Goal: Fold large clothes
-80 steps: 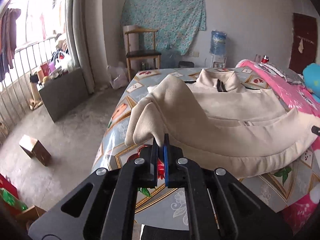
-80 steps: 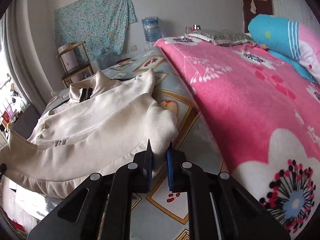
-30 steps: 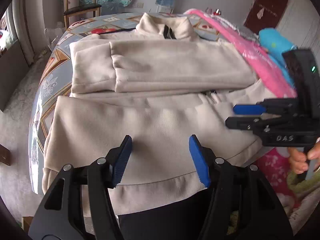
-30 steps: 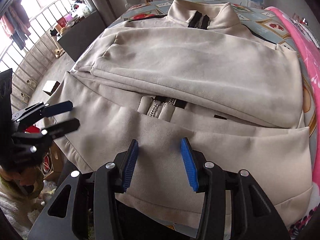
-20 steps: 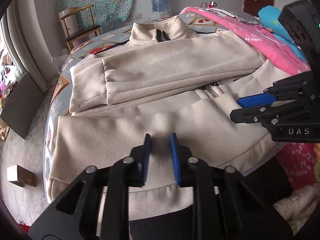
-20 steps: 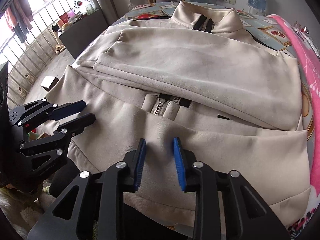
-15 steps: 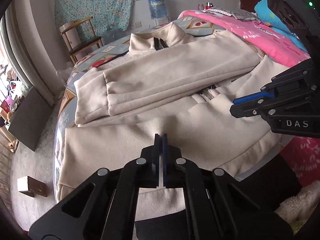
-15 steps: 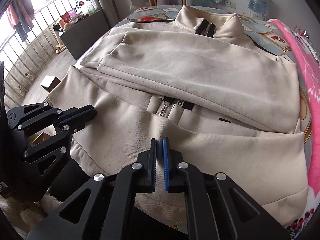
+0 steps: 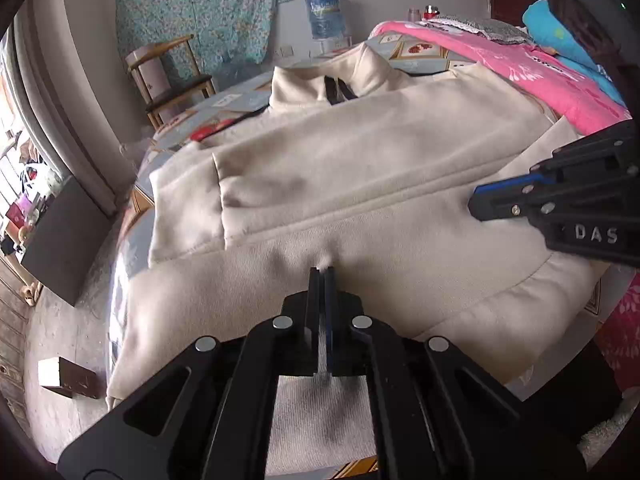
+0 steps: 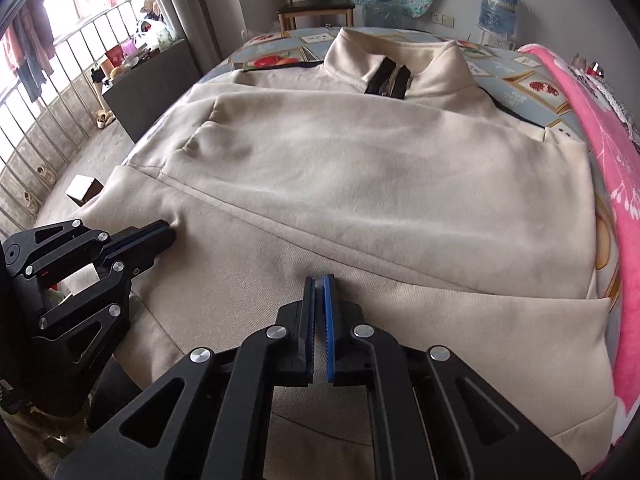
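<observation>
A large beige zip-up jacket [image 9: 360, 152] lies flat on the bed with its collar [image 10: 396, 60] at the far end and both sleeves folded across the chest. My left gripper [image 9: 320, 270] is shut on a pinch of the jacket's lower part, left of middle, where the cloth puckers at the tips. In the right wrist view the left gripper [image 10: 170, 232] shows from the side. My right gripper [image 10: 319, 278] is shut on the same lower part further right, and the left wrist view shows this right gripper [image 9: 476, 200] edge-on. The hem hangs off the bed's near edge.
A pink flowered blanket [image 10: 600, 140] covers the bed's right side. The patterned sheet [image 10: 280, 56] shows beyond the collar. A wooden chair [image 9: 172, 76] and a water bottle [image 9: 324, 14] stand by the far wall. A dark cabinet [image 9: 60, 240] and a small box [image 9: 64, 376] are on the floor, left.
Both grippers went from open above the jacket's lower part to shut on its cloth. They have edged towards the collar, and the zip gap seen earlier in the middle is covered.
</observation>
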A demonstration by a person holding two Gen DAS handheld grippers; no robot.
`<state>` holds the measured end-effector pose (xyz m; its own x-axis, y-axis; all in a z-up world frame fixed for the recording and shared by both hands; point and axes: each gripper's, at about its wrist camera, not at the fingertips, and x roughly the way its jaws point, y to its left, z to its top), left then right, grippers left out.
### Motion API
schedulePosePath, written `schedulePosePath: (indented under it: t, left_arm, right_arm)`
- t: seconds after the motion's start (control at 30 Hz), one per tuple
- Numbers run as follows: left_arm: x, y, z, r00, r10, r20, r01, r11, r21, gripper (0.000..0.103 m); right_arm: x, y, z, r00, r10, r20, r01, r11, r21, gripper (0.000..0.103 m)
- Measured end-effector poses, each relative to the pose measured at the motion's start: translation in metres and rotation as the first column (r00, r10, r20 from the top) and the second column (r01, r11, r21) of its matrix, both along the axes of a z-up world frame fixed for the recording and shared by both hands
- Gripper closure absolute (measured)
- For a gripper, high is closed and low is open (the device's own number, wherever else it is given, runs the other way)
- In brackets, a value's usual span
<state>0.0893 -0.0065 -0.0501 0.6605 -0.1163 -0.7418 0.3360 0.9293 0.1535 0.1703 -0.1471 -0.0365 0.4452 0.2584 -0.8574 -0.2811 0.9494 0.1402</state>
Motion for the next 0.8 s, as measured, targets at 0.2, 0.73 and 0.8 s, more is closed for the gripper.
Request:
schedulePosePath:
  t: [0.2,0.73,0.8]
  left_arm:
    - [-0.002,-0.002,-0.003,1.0,-0.006,0.007,0.006,1.0,0.014,0.101]
    - [-0.001,-0.009,-0.004,1.0,-0.007,0.003,0.007,0.998,0.066,0.101]
    - [-0.001,-0.009,-0.004,1.0,-0.006,0.003,0.006,0.998,0.065,0.101]
  right_arm:
    - [-0.019,-0.079,0.033,0.985,-0.168,0.034,0.166,0.985,0.045,0.082]
    - [-0.035,-0.166,0.007,0.931,-0.346,0.116,0.361,0.921,-0.144,0.089]
    - [-0.045,-0.16,0.02,0.921,-0.343,0.184,0.371,0.917,-0.149,0.096]
